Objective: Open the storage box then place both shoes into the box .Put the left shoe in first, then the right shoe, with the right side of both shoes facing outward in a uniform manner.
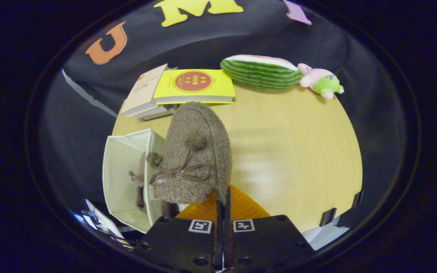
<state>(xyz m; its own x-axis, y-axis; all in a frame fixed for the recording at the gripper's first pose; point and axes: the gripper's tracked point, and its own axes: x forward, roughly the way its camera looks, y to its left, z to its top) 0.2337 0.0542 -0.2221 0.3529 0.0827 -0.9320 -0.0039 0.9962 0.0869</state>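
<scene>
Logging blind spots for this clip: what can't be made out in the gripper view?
- First shoe in the storage box: mostly hidden by the box wall and the held shoe.
- Which shoe is left or right: cannot tell.
- Gripper finger pads: covered by the held shoe's edge.
- Items below the box: cut off, blurred.

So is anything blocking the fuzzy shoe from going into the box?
Nothing visible does. The gripper is shut on the brown fuzzy shoe, holding it right beside the open cream storage box. Another shoe already sits inside the box, and there looks to be room next to it.
</scene>
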